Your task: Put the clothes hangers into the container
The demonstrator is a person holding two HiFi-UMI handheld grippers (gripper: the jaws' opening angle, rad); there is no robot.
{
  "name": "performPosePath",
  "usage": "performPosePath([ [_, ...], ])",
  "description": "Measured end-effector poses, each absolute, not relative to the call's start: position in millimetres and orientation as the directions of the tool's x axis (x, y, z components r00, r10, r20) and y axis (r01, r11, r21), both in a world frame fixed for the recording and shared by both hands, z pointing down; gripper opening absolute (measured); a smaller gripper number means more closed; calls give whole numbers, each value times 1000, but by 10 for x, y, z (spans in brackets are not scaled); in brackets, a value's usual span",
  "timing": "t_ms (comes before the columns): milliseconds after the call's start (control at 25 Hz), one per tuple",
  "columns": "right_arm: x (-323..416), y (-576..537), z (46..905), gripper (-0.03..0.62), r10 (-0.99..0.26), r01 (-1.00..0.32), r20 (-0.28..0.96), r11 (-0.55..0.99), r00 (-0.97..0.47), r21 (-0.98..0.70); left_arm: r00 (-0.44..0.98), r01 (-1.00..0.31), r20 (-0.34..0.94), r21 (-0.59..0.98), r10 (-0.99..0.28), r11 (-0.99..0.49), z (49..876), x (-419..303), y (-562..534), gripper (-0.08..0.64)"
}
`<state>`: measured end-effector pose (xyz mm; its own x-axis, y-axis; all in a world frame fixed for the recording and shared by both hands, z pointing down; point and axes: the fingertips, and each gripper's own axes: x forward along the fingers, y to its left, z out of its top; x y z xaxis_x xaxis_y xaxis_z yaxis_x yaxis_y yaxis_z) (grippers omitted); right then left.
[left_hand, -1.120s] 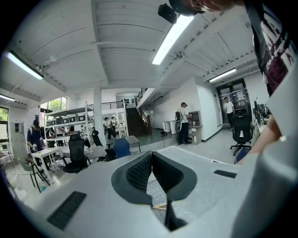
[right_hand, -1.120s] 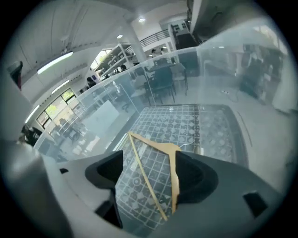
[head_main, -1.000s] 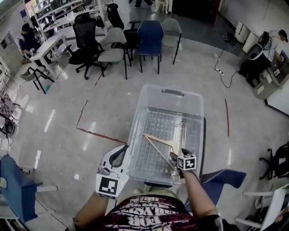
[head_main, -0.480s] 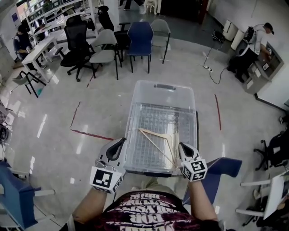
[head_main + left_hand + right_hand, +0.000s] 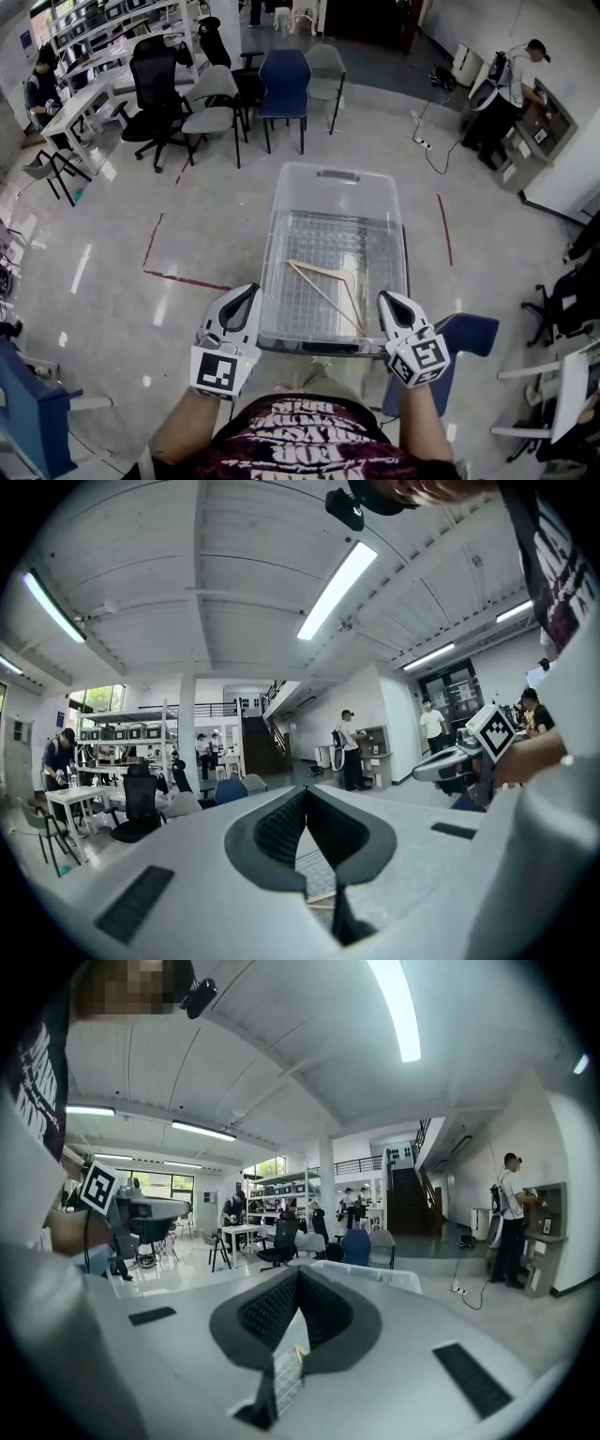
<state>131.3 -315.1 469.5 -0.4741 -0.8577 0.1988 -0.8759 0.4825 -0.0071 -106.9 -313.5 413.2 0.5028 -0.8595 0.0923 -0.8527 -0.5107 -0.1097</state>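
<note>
A clear plastic container point(image 5: 336, 176) stands in front of me, with a grid pattern showing through its bottom. Light wooden clothes hangers point(image 5: 328, 284) lie inside it, toward the near right. My left gripper point(image 5: 249, 292) hangs outside the container's near left corner, jaws closed on nothing. Just outside the near right corner, my right gripper point(image 5: 384, 300) is shut and empty too. In the left gripper view the jaws point(image 5: 305, 796) meet at their tip. The right gripper view shows its jaws point(image 5: 298, 1275) pressed together, with the container's rim point(image 5: 380, 1276) beyond them.
Office chairs point(image 5: 281, 80) stand in a row beyond the container. A blue chair point(image 5: 469, 333) sits close by my right gripper. Red tape lines point(image 5: 178, 277) mark the glossy floor. Desks point(image 5: 80, 103) are at far left, and a person point(image 5: 511, 80) stands at far right.
My right gripper let go of a wooden hanger, drew back out of the container to its near right corner and shut. The hanger now lies inside. The left gripper barely moved.
</note>
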Motion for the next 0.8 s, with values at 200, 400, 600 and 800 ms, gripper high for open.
performPosePath([
  [200,1296,-2941,4351,3,-860,-873,150,483,-487,-62,466,-884,-5,-55,-885,-465,3930,-1255,-2976,6],
  [400,1272,-2823,4239,3,-862,-873,141,485,-488,-56,479,-877,13,-27,-878,-479,4036,-1287,-2952,8],
  [600,1214,-2848,4353,3,-855,-871,180,492,-487,-19,507,-861,34,-21,-861,-508,4129,-1199,-2999,8],
  [800,1223,-2941,4384,3,-837,-855,183,515,-515,-53,520,-853,34,-37,-853,-521,4094,-1097,-3099,7],
])
